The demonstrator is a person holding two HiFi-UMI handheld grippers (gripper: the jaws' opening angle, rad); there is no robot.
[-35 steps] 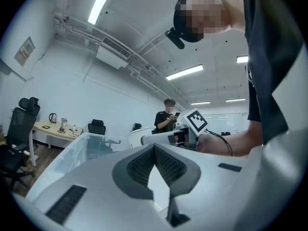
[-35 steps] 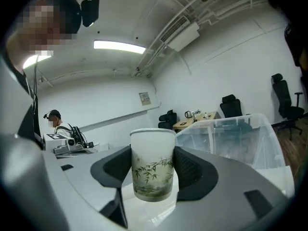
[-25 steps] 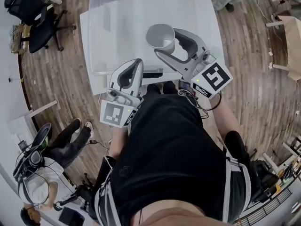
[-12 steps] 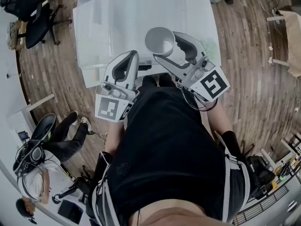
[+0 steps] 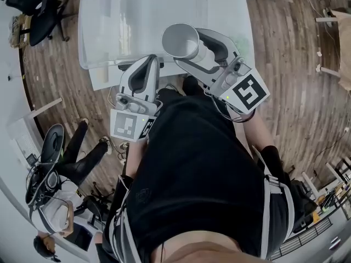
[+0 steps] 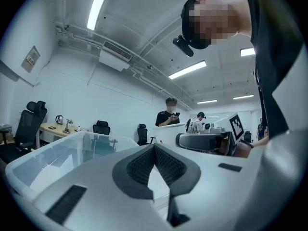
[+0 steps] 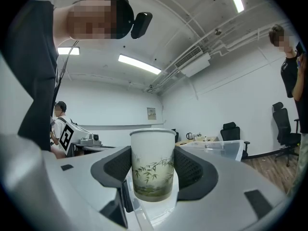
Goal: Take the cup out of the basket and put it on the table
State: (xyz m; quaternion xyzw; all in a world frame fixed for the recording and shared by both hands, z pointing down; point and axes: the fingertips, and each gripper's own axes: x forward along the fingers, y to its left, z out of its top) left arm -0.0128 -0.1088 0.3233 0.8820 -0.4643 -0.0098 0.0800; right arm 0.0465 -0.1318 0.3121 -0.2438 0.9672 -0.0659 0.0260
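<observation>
**Lift phase, cup clear of the container.** Landmark: the clear plastic bin [image 5: 104, 64], which serves as the task's basket and stands on the white table [image 5: 227, 15].

Over the last second the paper cup [image 5: 180, 39] stays clamped in the right gripper [image 5: 189, 51]. In the head view the bin slides leftward and upward beneath it. The cup now appears at the bin's near right corner, carried above the rim rather than resting inside. This suggests that removal is complete and only the set-down remains. The bare tabletop to the right of the bin is the likely target.

**Grippers.** In the right gripper view both ribbed pads press the sides of the cup, which stands upright between them with the bin behind it to the right. The left gripper [image 6: 154, 150] hangs just beside the bin's near wall, with its pads brought together at the tips and nothing between them.

**Containers.** The cup has a bamboo print on its side, and the head view shows its interior empty. No contents can be seen through the bin's transparent walls in any view.
</observation>
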